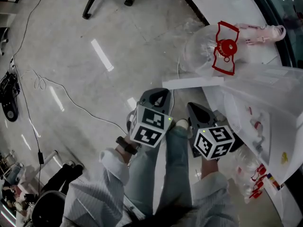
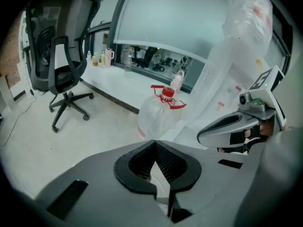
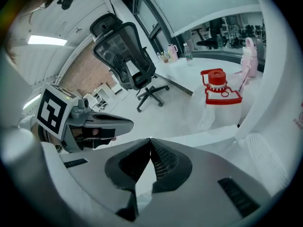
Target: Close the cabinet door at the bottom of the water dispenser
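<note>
While the left gripper point(image 2: 155, 143) and the right gripper point(image 3: 150, 141) hang side by side above the person's legs point(image 1: 163, 174), each has its jaws pressed together at the tips with nothing between them. Just ahead of both sets of tips, a white panel point(image 1: 191, 82) juts out from the base of the plastic-wrapped water dispenser point(image 1: 265, 108), which stands to the right of the right gripper. This panel may be the cabinet door, but I cannot tell for sure. Beyond the panel, further ahead of the grippers, sits a clear water jug point(image 1: 201, 51) with a red handle point(image 1: 225, 48). An office chair point(image 2: 59, 56) stands well off to the left gripper's left.
</note>
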The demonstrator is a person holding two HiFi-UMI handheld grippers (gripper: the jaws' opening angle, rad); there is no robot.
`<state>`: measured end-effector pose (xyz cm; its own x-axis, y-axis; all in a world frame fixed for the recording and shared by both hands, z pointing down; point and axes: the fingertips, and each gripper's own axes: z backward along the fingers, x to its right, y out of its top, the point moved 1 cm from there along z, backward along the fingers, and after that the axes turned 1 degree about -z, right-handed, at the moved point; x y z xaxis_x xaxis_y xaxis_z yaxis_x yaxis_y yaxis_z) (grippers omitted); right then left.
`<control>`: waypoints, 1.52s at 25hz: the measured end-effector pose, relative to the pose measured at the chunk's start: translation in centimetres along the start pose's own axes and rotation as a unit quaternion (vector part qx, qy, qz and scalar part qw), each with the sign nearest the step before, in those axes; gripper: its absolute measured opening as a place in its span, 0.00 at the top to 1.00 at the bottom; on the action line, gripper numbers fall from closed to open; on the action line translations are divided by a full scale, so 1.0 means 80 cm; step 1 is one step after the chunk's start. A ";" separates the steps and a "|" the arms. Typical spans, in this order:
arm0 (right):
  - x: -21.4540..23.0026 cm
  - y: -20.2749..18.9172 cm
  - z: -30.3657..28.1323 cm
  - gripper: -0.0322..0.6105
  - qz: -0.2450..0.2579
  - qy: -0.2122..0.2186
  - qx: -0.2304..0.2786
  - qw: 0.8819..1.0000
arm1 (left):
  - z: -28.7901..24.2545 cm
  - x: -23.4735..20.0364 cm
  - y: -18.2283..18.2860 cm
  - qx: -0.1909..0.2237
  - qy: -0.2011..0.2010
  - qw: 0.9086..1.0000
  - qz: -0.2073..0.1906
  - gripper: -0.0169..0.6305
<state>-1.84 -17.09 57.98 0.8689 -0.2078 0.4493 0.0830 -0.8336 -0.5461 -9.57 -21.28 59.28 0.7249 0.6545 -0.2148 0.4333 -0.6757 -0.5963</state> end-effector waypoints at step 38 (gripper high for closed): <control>0.039 -0.060 -0.075 0.93 -0.083 -0.042 -0.049 0.995 | -0.146 -0.035 -0.097 -0.142 -0.129 0.977 -0.098 0.75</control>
<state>-2.43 -16.80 66.26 0.8851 -0.0242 0.4648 0.1835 -0.8996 -0.3963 -8.69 -21.84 73.54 0.4709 0.8191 -0.3277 0.7071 -0.5725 -0.4150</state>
